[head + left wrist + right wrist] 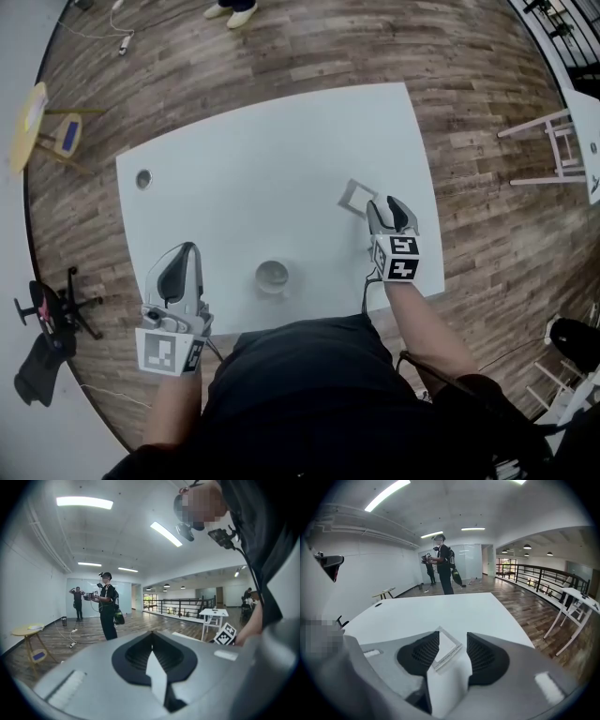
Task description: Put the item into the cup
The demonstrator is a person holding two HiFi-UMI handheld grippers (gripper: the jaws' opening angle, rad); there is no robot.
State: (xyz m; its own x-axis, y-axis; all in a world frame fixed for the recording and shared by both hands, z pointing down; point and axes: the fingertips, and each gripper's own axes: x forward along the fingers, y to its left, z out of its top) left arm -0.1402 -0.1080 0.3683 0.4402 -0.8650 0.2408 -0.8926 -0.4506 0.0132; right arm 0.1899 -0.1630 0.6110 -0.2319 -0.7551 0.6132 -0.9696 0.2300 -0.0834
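Note:
A flat square item (pixel 357 196) with a pale centre and grey border lies on the white table (pixel 234 169) toward its right side. My right gripper (pixel 383 203) sits just behind it, jaws open. In the right gripper view the item (pixel 446 649) lies flat on the table between the spread pads (pixel 422 656), and nothing presses on it. A small white cup (pixel 272 276) stands upright near the table's front edge. My left gripper (pixel 190 247) hovers at the front left corner, well left of the cup, with its pads (pixel 151 654) closed together and nothing in them.
A round cable hole (pixel 142 178) marks the table's far left corner. Wooden floor surrounds the table. A yellow stool (pixel 33 117) stands far left, and a white side table (pixel 562 141) at the right. Another person (pixel 444 564) stands beyond the table's far end.

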